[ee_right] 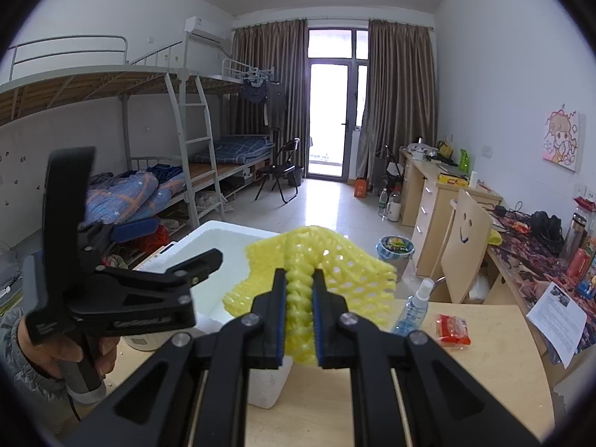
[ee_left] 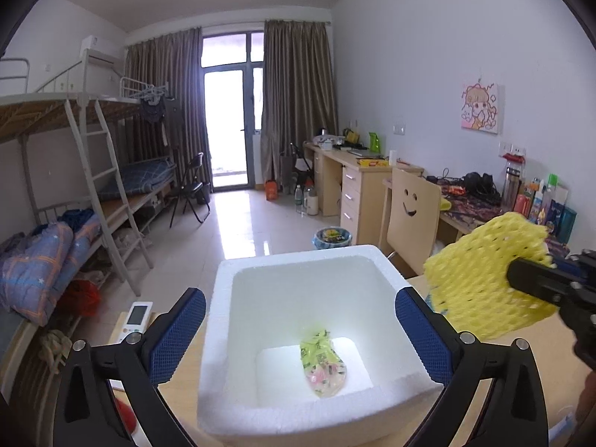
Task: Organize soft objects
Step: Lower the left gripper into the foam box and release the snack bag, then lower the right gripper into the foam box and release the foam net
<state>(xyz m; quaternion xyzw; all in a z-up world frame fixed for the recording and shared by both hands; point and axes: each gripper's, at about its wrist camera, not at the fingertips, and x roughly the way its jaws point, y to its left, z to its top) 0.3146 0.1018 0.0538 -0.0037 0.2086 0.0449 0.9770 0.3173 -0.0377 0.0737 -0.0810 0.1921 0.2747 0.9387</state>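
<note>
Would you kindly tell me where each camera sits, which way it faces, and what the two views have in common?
Left wrist: on the left hand-held gripper, which is open, looking down into the foam box at a packet; the right hand-held gripper enters at right.
Right wrist: on the right hand-held gripper, shut on yellow foam net, facing the balcony door; the left hand-held gripper and a hand show at left.
Shared: foam box, yellow foam net, smiley chair.
</note>
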